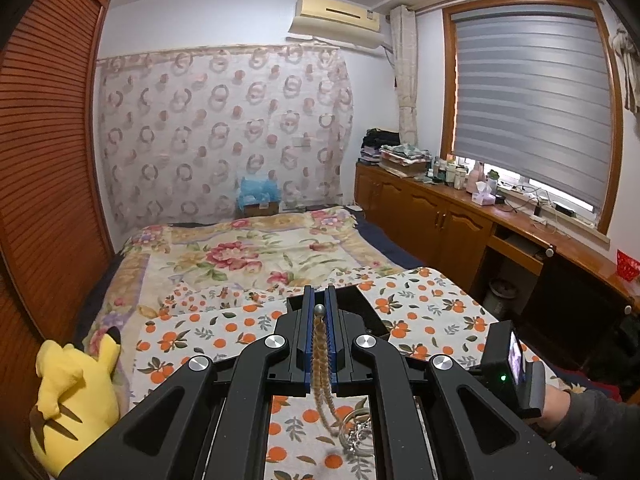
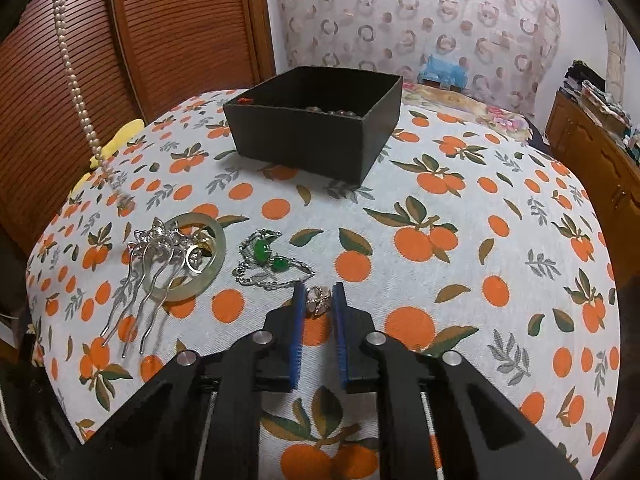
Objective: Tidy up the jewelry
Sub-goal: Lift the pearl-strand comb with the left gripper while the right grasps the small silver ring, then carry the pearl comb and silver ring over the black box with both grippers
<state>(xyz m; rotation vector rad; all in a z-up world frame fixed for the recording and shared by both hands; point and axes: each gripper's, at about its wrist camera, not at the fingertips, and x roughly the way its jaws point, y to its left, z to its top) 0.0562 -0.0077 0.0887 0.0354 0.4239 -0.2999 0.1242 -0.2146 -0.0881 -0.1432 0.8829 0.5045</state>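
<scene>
My left gripper [image 1: 319, 294] is shut on a pearl necklace [image 1: 322, 360], which hangs down between the fingers; in the right wrist view the strand [image 2: 76, 84] dangles at the far left above the cloth. My right gripper [image 2: 317, 292] is low over the table with a rose-gold flower ring [image 2: 318, 299] between its fingertips; the jaws stand slightly apart around it. A black open box [image 2: 316, 128] with beads inside stands at the back. A silver hair comb [image 2: 156, 264], a jade bangle [image 2: 200, 276] and a green-stone chain [image 2: 268, 260] lie at the left.
The table is covered by an orange-print cloth [image 2: 460, 280]. A yellow plush toy [image 1: 76, 400] lies at the left. A bed [image 1: 248, 256] is behind, wooden cabinets [image 1: 440, 216] at the right, a slatted wardrobe [image 2: 168, 32] at the left.
</scene>
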